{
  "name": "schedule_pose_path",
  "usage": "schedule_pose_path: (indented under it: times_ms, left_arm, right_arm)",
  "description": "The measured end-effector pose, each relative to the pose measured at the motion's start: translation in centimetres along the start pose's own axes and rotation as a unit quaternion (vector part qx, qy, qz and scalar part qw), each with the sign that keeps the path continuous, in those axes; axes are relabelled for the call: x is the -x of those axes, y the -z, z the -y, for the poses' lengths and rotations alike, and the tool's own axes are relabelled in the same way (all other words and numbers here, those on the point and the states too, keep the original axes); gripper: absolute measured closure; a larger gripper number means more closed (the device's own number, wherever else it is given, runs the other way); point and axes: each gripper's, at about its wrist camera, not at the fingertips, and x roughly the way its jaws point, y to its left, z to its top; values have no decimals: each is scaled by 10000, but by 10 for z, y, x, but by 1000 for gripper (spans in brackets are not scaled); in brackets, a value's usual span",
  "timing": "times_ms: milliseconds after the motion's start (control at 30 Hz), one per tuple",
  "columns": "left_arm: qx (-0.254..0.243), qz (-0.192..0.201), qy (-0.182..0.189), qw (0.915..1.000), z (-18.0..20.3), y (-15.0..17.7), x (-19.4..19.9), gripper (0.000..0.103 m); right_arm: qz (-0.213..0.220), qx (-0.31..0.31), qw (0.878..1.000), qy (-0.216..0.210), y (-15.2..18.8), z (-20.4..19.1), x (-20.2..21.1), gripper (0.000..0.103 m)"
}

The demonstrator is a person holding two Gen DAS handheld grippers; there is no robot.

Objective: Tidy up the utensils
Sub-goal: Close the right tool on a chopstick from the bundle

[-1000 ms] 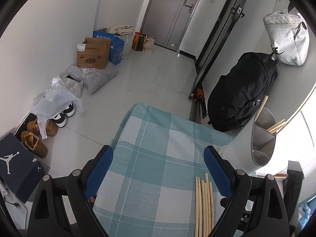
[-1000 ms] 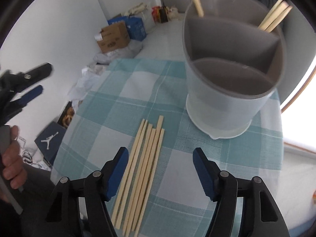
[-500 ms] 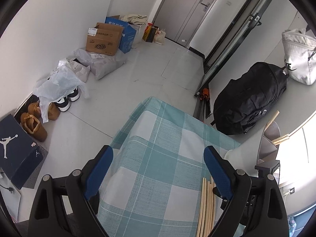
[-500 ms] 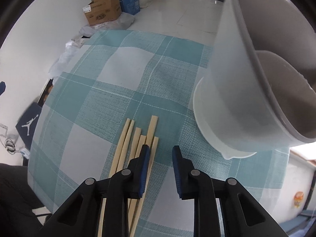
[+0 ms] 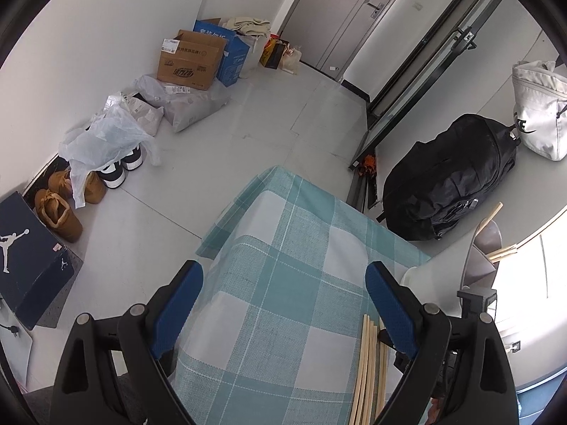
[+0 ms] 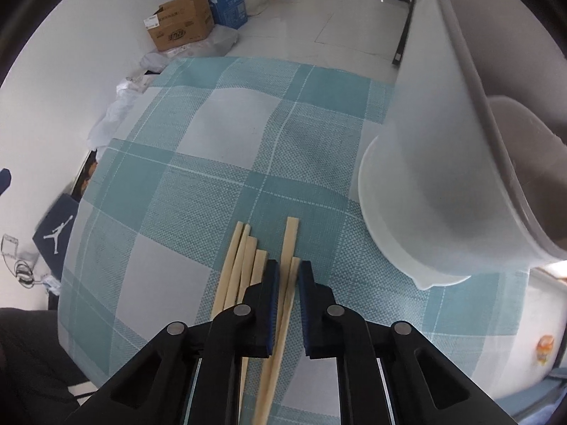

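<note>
Pinching down near the top ends of two chopsticks, your right gripper points steeply at the checked tablecloth; its blue pads have just been closing, and the two sticks sit in the narrow gap left between them. Whether the pads press on the wood yet, you cannot tell for sure, but the jaws look as good as closed on them. Just to the left of those pads lie the other chopsticks, four of them side by side on the cloth, tips fanned a little and pointing away from you. Ahead and to the right of the gripper stands the pale grey utensil holder, close by but not touching the sticks; its rim looms large along the right edge of the view.

Your left gripper hangs with its jaws spread wide, nothing between them, over the near part of the same cloth. The chopsticks show just inside its right finger, low in the view. Further right the holder's rim carries chopsticks already standing in it. Beyond the table's far corner are a black backpack, a white bag, cardboard boxes and shoes along the wall.
</note>
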Motion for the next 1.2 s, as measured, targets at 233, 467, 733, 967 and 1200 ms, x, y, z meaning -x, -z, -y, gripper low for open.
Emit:
schedule_pose_path:
  times_ms: [233,467,733,967,1200]
  left_arm:
    - [-97,-32,-79,9999,4,4,-2,13]
    - [-414,-117,-249,9988,15,12,-9,13]
    - [-1440,-884,-350,9850,44,46,-35,13]
    - [-2142,-1659,-484,9614,71,91,-62,13]
    - [-2323,-1700,-901,9534,73,98,-70,13]
  right_arm:
    - [455,-135,9987,-204,3,10,26,99]
    - [1349,-127,9897,-465,8,11,70,99]
    - [2600,-484,9615,-745,28,27,123,99]
    - [3169,-1147,9325,-1296,44,66,138,99]
    - [3332,-1276,9252,-1290,55,82,146,100]
